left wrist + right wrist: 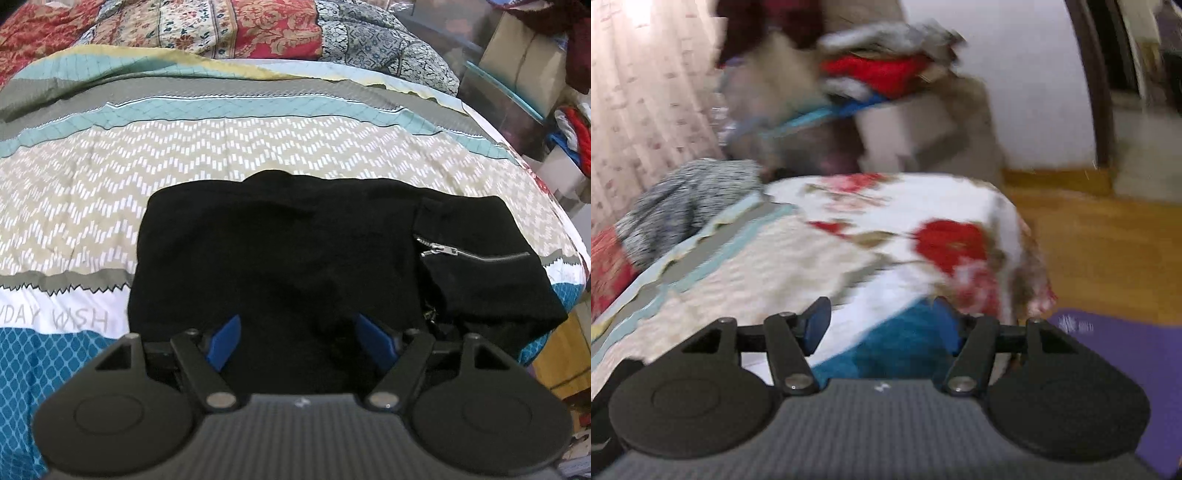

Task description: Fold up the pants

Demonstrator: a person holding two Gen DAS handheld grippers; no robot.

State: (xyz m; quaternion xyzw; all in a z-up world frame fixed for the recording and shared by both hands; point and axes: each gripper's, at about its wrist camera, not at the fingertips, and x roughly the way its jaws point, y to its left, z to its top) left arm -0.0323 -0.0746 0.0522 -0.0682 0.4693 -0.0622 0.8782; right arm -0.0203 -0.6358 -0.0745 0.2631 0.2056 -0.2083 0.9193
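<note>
Left gripper [301,341] released above folded black pants [295,266], right gripper [882,330] released, patterned bedspread [110,177], wooden floor [1108,240].

A patterned bedspread [184,155] covers the bed beside a wooden floor [1100,236] and white wall [1015,92].

Black pants [280,266] with silver zipper [476,254] at 3 o'clock, beige-and-white zigzag bedspread [110,177] banded teal and grey, red floral quilt [236,26] at 12 o'clock, blue fingertips [227,341], purple mat [1126,369], red-flowered white sheet [923,229]
</note>
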